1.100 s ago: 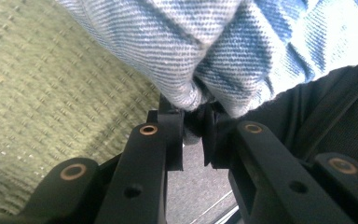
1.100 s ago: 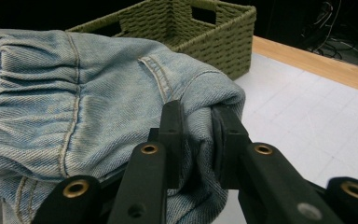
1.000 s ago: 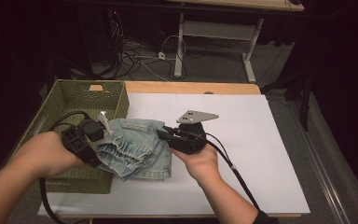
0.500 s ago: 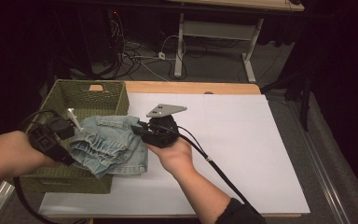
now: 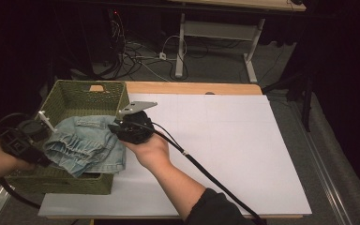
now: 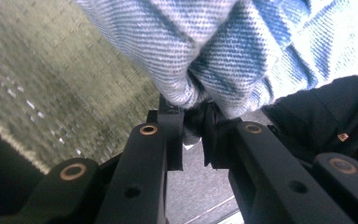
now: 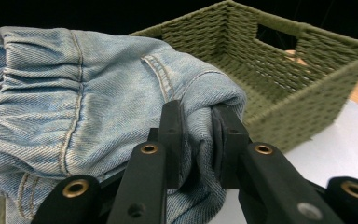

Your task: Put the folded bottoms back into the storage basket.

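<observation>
Both grippers and the folded denim garment (image 5: 86, 143) have shifted leftward since the earlier frames — from the white sheet beside the basket to a position over the green woven basket (image 5: 77, 96), whose right wall the garment now overhangs.

Left gripper (image 6: 193, 123): jaws closed tight on a bunched fold of the denim, seen from below in the left gripper view, with the basket weave blurred behind. In the high view the left gripper (image 5: 37, 129) sits at the basket's left rim, held by the left hand (image 5: 0, 157).

Right gripper (image 7: 198, 126): jaws pinched on a thick rolled edge of the denim, a seam and gathered waistband lying to the left of them. In the high view the right gripper (image 5: 122, 124) carries its grey three-cornered plate (image 5: 136, 108) and is held by the right hand (image 5: 150, 150), a dark sleeve (image 5: 211, 208) showing near the bottom edge. A black cable (image 5: 206, 171) trails from it diagonally across the sheet.

Surface: a white sheet (image 5: 234, 150) covers most of a light wooden tabletop (image 5: 192, 88), whose bare strip is exposed along the far edge. The basket stands at the table's left end, touching the sheet's left part; a handle cut-out shows in its far wall.

Room: dark surroundings; a grey floor (image 5: 215, 61) beyond the table bears tangled cables (image 5: 131, 51) and the white legs of another desk (image 5: 215, 42).
</observation>
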